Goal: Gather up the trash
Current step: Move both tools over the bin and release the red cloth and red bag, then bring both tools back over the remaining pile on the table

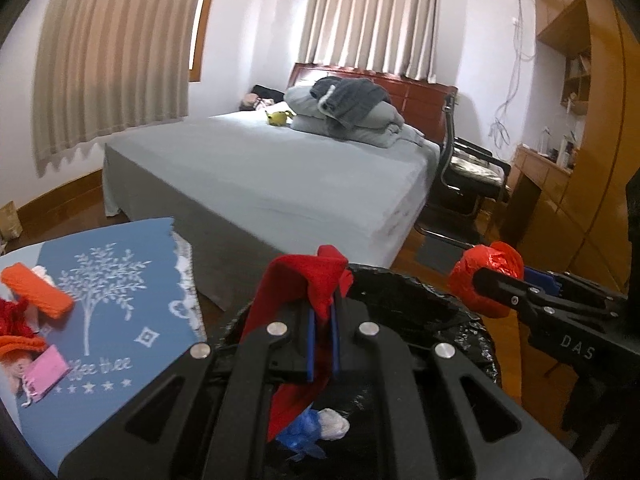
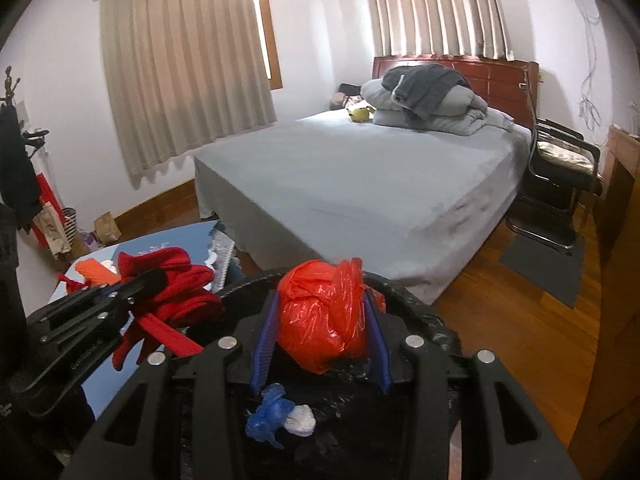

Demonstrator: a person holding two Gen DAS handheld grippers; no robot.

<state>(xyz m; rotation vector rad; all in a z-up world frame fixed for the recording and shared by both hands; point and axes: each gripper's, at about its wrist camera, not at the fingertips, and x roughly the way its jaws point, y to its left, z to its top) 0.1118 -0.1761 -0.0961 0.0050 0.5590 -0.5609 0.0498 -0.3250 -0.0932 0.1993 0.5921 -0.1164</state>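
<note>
Left tool (image 1: 323,304) pinching red cloth (image 1: 316,272) above black-lined bin (image 1: 404,300), right tool (image 2: 320,320) clamped on crumpled red bag (image 2: 320,320) over the bin, blue and white scraps (image 2: 280,416) inside it

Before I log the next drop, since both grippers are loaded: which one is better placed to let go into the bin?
Probably the right gripper: its red plastic bag hangs over the black-lined bin. The left gripper's red cloth sits at the rim.
</note>
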